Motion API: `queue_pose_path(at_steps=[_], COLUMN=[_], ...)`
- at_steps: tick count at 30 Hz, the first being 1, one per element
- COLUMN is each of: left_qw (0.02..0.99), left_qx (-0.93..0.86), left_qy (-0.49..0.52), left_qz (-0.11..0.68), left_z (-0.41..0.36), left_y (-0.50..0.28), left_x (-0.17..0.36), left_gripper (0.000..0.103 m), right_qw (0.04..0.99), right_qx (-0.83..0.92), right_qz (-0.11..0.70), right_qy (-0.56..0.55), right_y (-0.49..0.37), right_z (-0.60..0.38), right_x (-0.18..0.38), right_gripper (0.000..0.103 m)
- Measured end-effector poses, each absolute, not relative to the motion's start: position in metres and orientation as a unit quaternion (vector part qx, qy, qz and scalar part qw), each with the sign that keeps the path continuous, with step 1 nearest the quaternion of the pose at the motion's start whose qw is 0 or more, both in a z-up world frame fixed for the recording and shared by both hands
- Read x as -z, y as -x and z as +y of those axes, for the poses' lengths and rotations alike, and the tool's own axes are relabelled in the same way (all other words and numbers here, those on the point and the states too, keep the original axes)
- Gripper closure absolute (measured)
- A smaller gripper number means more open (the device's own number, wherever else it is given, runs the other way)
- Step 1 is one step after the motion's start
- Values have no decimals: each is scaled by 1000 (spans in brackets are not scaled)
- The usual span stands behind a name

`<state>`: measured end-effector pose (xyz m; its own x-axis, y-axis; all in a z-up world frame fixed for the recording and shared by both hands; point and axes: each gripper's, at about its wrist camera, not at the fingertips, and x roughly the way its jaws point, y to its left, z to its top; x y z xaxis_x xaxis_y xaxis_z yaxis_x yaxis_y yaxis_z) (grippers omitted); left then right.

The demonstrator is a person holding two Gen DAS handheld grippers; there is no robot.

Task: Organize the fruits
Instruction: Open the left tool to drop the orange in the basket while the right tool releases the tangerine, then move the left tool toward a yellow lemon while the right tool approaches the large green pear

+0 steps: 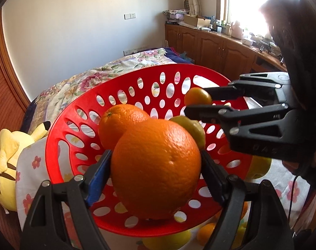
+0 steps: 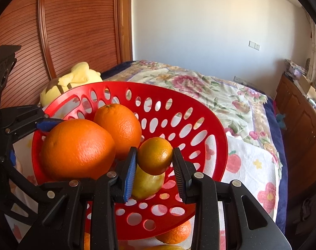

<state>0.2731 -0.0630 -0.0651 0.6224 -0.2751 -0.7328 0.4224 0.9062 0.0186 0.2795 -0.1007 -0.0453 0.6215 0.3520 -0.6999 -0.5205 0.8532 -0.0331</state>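
Red perforated plastic basket, round and shallow, rests on a floral cloth-covered bed; all fruit in hand is held over it. Left to right in the left wrist view: the left gripper has its fingers clamped on a large glossy orange at the basket's 6 o'clock, with a second, smaller orange lying loose just behind at 10 o'clock. A yellow-green lemon lies at 2 o'clock, and beyond it the right gripper has its fingers closed on a small round tangerine, directly above the lemon.

Likely hazards, as judgement: the large orange is wide and smooth, so it may roll against the loose orange on release. The tangerine, dropped onto the lemon, may bounce towards the low rim. The basket sits on soft bedding and looks tilted; added weight may tip it.

Hidden or unclear: the large orange covers much of the basket floor. Fruit beneath the near rim, including one orange fruit, is cut off, so its number cannot be told. A dark shape at 3 o'clock in the left view is backlit and unreadable.
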Motion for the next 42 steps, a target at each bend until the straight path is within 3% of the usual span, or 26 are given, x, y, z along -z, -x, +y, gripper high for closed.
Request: queue_pose_path(at_steps=[19, 22, 42], left_qw=[913, 917, 933], left_qx=[194, 191, 167], left_qy=[-61, -51, -19], left_qz=[354, 347, 319], left_z=[-44, -36, -2], left_y=[-251, -245, -190], left_x=[36, 32, 39], left_gripper=[21, 21, 21], right_qw=[887, 889, 905], right_qx=[-247, -245, -233], right_qz=[376, 373, 348], right_qy=[107, 105, 69], right_y=[-288, -287, -231], right_z=[-98, -96, -120], right_x=[43, 43, 24], right_gripper=[69, 60, 61])
